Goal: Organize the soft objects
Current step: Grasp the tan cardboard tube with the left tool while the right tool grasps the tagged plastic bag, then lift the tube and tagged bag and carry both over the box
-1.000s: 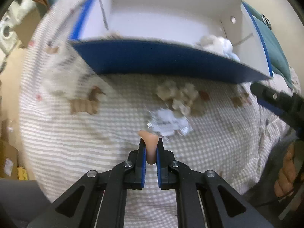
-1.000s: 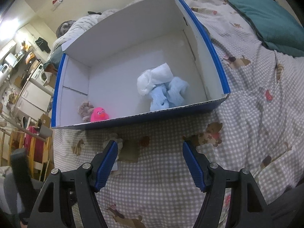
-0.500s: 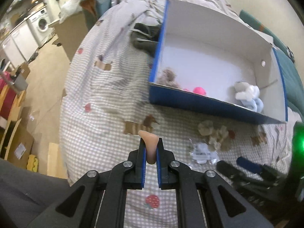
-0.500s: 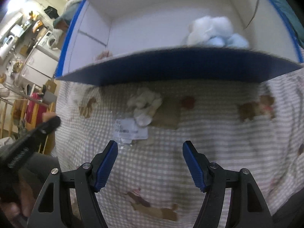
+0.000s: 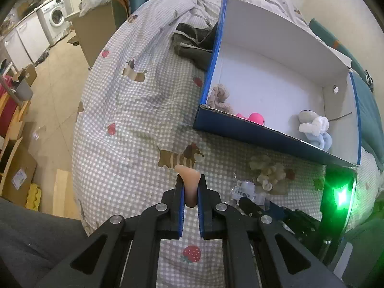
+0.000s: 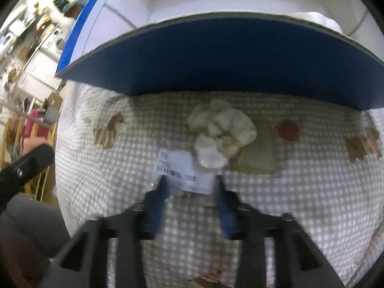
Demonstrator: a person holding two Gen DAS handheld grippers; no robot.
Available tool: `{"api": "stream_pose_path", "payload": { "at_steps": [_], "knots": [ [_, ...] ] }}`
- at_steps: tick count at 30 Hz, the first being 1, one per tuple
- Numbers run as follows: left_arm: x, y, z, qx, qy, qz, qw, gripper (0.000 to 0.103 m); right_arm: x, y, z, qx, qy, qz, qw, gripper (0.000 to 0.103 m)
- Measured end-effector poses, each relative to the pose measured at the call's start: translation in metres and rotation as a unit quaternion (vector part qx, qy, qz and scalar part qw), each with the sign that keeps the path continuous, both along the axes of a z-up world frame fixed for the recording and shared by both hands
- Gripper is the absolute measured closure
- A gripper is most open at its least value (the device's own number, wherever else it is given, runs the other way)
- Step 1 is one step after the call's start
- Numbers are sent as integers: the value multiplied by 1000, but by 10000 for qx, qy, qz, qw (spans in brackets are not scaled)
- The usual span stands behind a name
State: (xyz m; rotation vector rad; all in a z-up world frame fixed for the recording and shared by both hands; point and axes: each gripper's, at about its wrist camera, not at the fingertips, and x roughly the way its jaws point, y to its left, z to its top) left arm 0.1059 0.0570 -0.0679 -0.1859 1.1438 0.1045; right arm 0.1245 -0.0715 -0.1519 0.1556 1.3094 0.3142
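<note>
1. Peach-coloured soft piece [image 5: 189,184] is pinched between the narrow jaws of my left hand-held gripper [image 5: 190,192], its top poking above the fingertips, held over the checked bedspread [image 5: 134,120].
2. My right hand-held gripper [image 6: 190,187] is blurred, jaws partly apart with nothing pinched between them; its fingertips sit at the near edge of the clear bag with a barcode label [image 6: 184,170].
3. Cream fluffy toy [image 6: 220,132] lies on the bedspread, touching the far end of that bag, just ahead of the right hand-held gripper and just in front of the blue front wall of the box [image 6: 216,60].
4. From the left wrist view, the same fluffy toy [image 5: 268,172] and bag [image 5: 247,189] lie to the right of my left hand-held gripper, with the right hand-held gripper [image 5: 259,206] next to the bag.
5. Blue-and-white cardboard box [image 5: 264,134] sits on the bed, ahead-right of the left hand-held gripper.
6. Inside the box: beige fuzzy toy [image 5: 219,96] in the near-left corner, pink ball toy [image 5: 255,118] against the front wall, white-and-light-blue plush [image 5: 314,129] near the right end.
7. Dark garment [image 5: 192,43] lies on the bed against the box's left wall.
</note>
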Motion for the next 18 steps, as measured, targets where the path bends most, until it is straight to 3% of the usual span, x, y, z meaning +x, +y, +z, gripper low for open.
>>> {"api": "stream_pose_path", "payload": {
  "at_steps": [2, 5, 18],
  "knots": [
    [1, -1, 0, 12, -7, 17, 10000, 94, -3, 0, 1, 106, -31, 64, 9999, 86],
    [2, -2, -1, 65, -15, 22, 10000, 94, -5, -7, 7, 331, -38, 131, 9994, 92],
    [1, -3, -5, 40, 9, -12, 10000, 95, -32, -51, 62, 1113, -320, 177, 9931, 93]
  ]
}}
